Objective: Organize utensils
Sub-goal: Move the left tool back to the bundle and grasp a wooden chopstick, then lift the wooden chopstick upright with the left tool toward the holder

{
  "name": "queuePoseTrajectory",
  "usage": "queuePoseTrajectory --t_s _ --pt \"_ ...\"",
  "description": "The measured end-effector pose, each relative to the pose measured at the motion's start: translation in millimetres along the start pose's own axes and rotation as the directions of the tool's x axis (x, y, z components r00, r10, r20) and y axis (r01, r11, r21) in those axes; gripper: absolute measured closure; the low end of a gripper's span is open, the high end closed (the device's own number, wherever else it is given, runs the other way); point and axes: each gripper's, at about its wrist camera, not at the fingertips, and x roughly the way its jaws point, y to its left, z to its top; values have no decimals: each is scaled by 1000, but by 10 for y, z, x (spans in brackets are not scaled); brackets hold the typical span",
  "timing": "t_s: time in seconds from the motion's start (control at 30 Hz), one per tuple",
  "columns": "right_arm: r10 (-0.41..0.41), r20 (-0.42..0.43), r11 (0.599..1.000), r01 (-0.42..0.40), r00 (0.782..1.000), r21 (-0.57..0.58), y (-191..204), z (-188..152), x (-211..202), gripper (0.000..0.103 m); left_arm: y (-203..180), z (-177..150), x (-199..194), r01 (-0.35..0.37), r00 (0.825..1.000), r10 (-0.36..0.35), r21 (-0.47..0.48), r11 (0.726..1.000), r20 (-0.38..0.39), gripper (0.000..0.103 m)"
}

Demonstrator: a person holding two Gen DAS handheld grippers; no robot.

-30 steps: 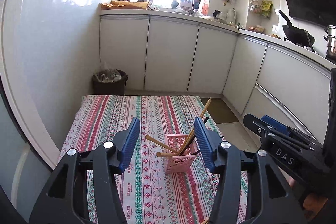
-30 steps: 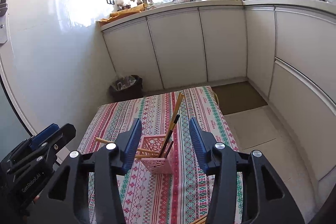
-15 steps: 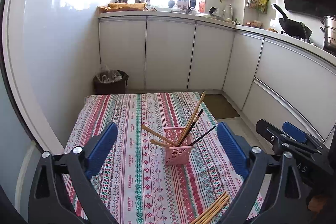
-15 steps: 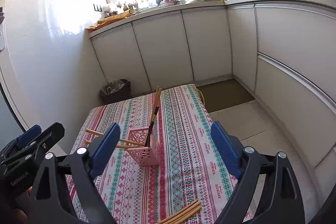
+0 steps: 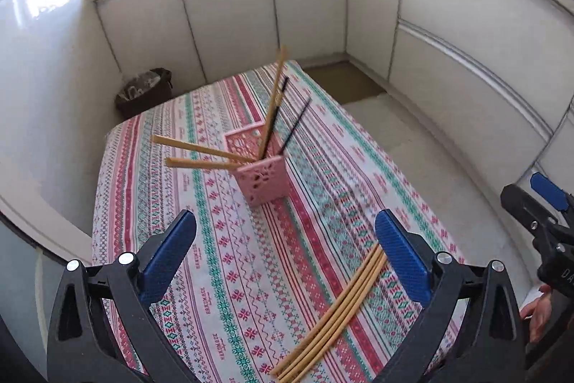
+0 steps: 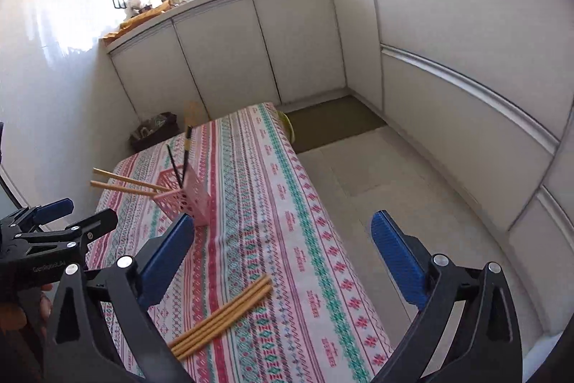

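Chopsticks [image 5: 332, 316]: loose bundle now in view at worktop [image 5: 229, 275] near edge, pink holder [image 5: 260, 167] mid-worktop already has some. Left hand-held gripper [image 5: 285, 253] went half to fully open, empty; right hand-held gripper [image 6: 283, 239] still opening, empty. Both have tipped down: pickup likely next.

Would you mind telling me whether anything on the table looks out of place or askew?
Yes. A bundle of loose wooden chopsticks lies flat on the tablecloth near its front edge, outside the pink holder. Inside the holder, two wooden chopsticks lean far out sideways, almost level, while the others stand steeper.
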Motion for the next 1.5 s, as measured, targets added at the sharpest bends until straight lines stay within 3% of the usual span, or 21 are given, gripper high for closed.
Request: queuePoseTrajectory --t_s 0.1,0.2,0.33,0.4,0.53,0.6,0.7,0.9,0.97,1.1,1.17,1.23,1.3,1.37,1.5 --pt "-16 -84 998 21 996 53 -271 -107 92 7 -229 -66 363 61 988 -50 71 996 -148 7" --pt "-41 -66 996 46 997 76 -433 -135 59 7 -426 -182 793 101 956 -64 120 988 -286 7" --pt "-32 -103 992 44 994 117 -607 -167 109 7 -527 -347 1344 110 882 -50 101 989 -469 7" --pt "-22 -133 991 38 991 125 -652 -170 159 7 -543 -379 1510 99 859 -39 90 991 -511 8" --pt "-2 -174 991 25 985 129 -709 -195 221 7 -574 -390 1675 99 838 -44 73 992 -545 17" --pt "0 -185 991 25 983 130 -732 -201 236 7 -563 -378 1709 96 839 -48 62 993 -542 19" --pt "14 -204 988 17 979 153 -786 -207 268 7 -520 -372 1771 94 835 -54 45 995 -548 34" --pt "55 -237 973 1 970 230 -917 -222 335 7 -465 -307 1931 96 826 -48 56 994 -562 39" --pt "54 -240 971 5 969 239 -933 -224 341 7 -531 -337 1943 101 830 -37 85 991 -556 41" --pt "57 -252 973 2 966 230 -892 -231 363 7 -628 -349 1887 194 824 -118 79 978 -555 74" --pt "62 -257 975 -3 964 222 -842 -237 377 7 -604 -364 1883 202 829 -139 59 978 -542 76" --pt "67 -264 978 -11 962 210 -770 -238 404 7 -505 -380 1876 192 839 -148 30 981 -524 94" --pt "59 -271 983 -9 961 181 -656 -242 456 7 -323 -413 1857 204 847 -193 -32 978 -496 95" --pt "70 -294 986 -21 953 166 -521 -246 559 7 -175 -442 1797 174 872 -173 -39 984 -458 96" --pt "128 -396 981 -58 909 184 -190 -258 935 7 80 -483 1575 171 898 -179 -58 984 -402 97"
